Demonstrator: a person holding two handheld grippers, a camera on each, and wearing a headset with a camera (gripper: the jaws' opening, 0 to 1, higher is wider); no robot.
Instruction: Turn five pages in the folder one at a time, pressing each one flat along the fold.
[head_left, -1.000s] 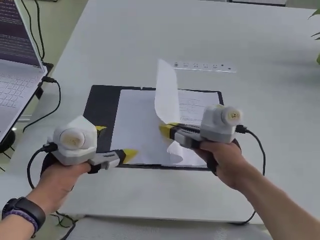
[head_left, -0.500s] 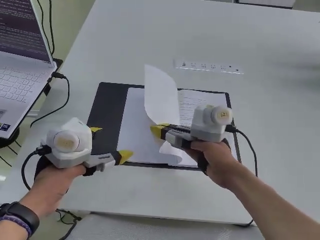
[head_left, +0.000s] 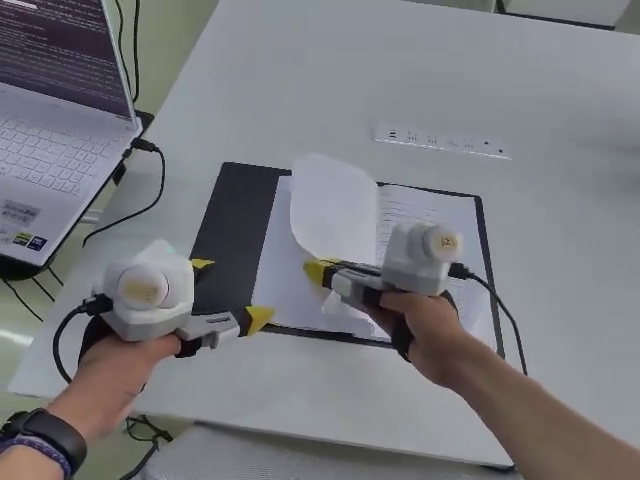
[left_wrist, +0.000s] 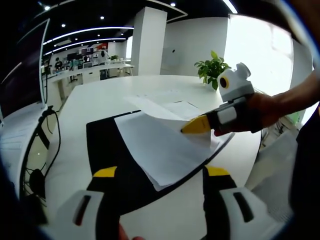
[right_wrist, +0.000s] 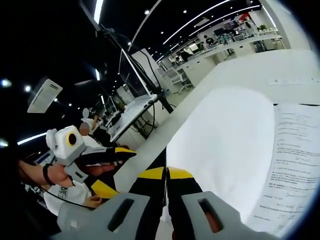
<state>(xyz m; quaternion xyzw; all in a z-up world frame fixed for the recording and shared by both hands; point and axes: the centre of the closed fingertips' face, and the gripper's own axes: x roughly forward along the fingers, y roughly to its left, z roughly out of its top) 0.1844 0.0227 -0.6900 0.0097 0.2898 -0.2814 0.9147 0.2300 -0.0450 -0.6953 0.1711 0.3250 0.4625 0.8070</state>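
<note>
White page (head_left: 333, 210) curls up off the black folder (head_left: 232, 225), which lies by the worktop's (head_left: 300, 80) near edge. The right hand-held gripper (head_left: 318, 272) has its jaws clamped on the page's lower edge, and the page rises just beyond its tips, leaning toward the left edge. The left hand-held gripper (head_left: 230, 291), jaws apart, hovers nearer the landing side.
</note>
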